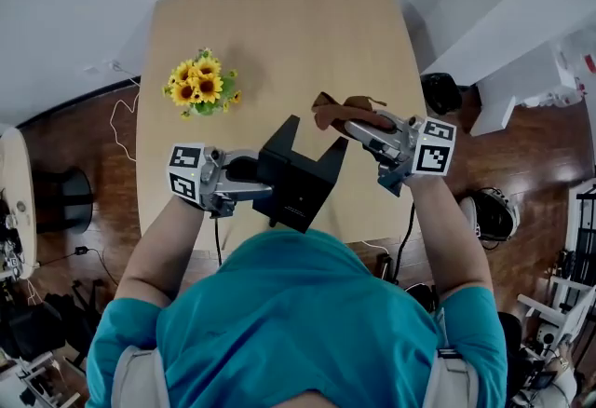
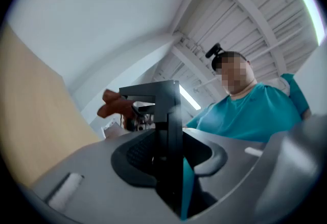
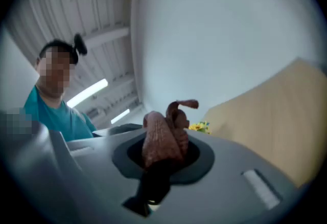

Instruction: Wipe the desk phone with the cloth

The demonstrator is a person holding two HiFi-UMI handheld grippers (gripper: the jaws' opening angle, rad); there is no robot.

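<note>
Phone [image 1: 300, 175] — one, in left gripper [image 1: 264, 193]; cloth [image 1: 337, 106], seemingly one, in right gripper [image 1: 354, 129].

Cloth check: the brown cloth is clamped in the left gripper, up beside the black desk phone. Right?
Not quite. The brown cloth is clamped in the right gripper, not the left gripper, as the right gripper view shows. It is indeed up beside the black desk phone.
</note>
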